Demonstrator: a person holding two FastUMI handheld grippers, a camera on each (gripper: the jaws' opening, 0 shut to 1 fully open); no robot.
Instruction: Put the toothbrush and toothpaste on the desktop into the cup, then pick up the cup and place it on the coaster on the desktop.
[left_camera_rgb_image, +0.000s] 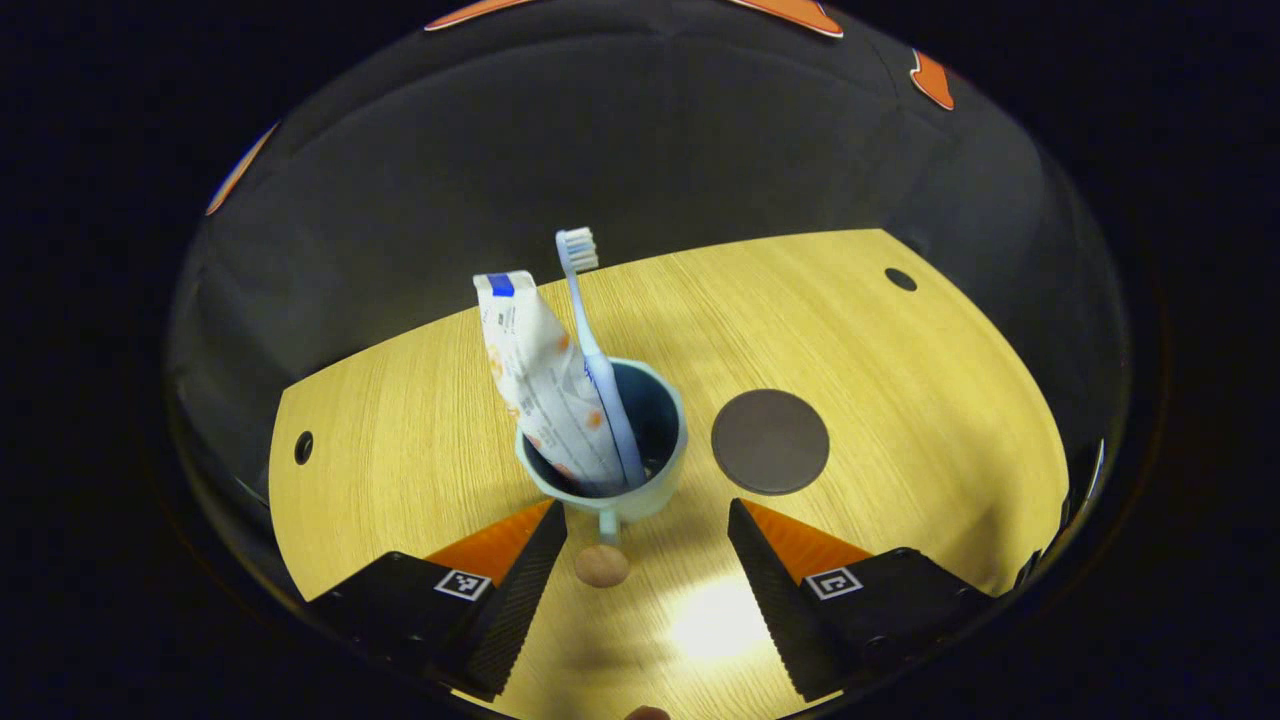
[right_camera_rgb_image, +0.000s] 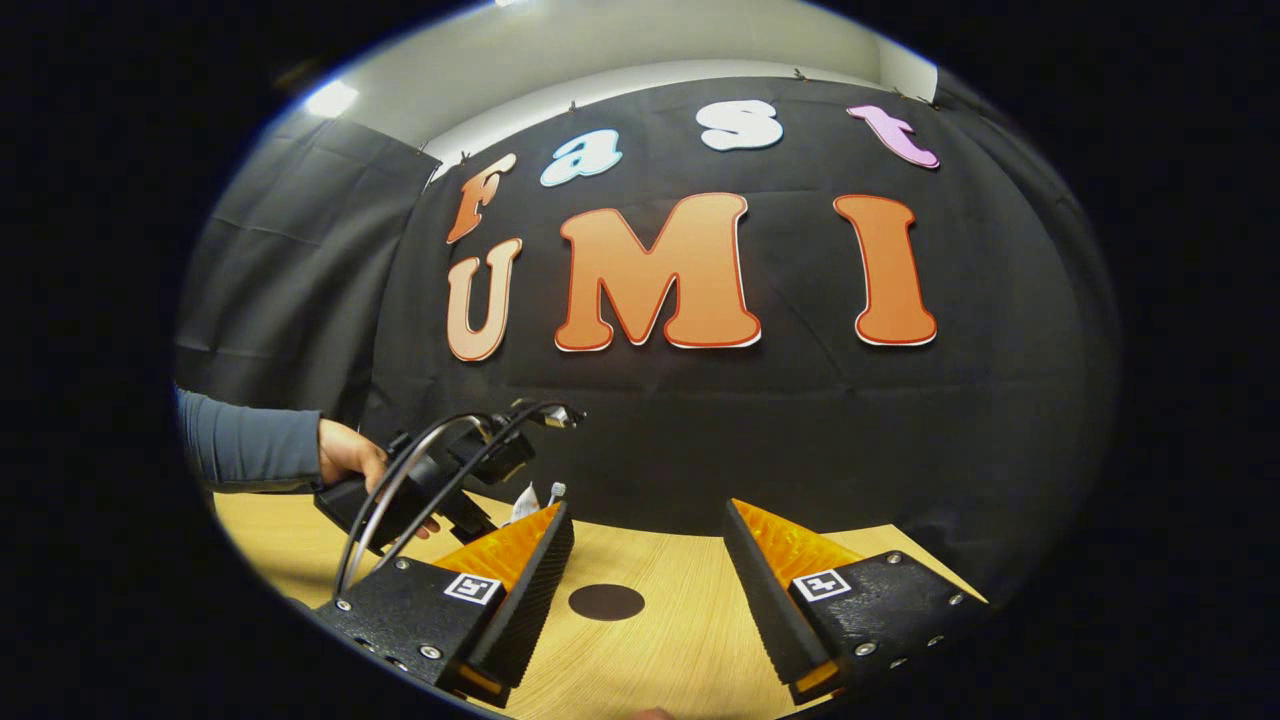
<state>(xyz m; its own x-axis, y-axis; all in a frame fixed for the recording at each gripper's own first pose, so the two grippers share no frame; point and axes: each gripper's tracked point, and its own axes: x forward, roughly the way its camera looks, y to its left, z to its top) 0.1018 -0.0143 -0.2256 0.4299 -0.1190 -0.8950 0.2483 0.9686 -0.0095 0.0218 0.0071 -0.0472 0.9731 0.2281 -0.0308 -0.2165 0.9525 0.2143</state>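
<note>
Near the middle of the desktop (left_camera_rgb_image: 420, 420), a little toward its front edge, stands the cup (left_camera_rgb_image: 605, 440), with the toothbrush (left_camera_rgb_image: 598, 350) and the toothpaste (left_camera_rgb_image: 540, 380) already standing in it, both leaning toward the left side of the rim. Just beside the cup, toward the right edge of the desktop and not touching it, lies the coaster (left_camera_rgb_image: 770, 441), flat and bare.

The left gripper (left_camera_rgb_image: 647, 560) hovers in front of the cup with its jaws wide apart and nothing between them; the cup's small handle points back into that gap. The right gripper (right_camera_rgb_image: 648, 575) hangs farther off, also spread wide and holding nothing. From the right gripper view a hand (right_camera_rgb_image: 350, 455) in a blue sleeve can be seen holding the left gripper over the desktop.

The cup looks like a rigid, smooth-walled thing, probably light but top-heavy now, since the tall brush and the soft tube stick well above the rim and could swing or tip it. I would judge the safest hold to be across the body or rim near the handle, squeezed firmly and kept upright, because a glossy wall may slip.

Counted: one cup, one toothbrush, one toothpaste tube, one coaster, two grippers
</note>
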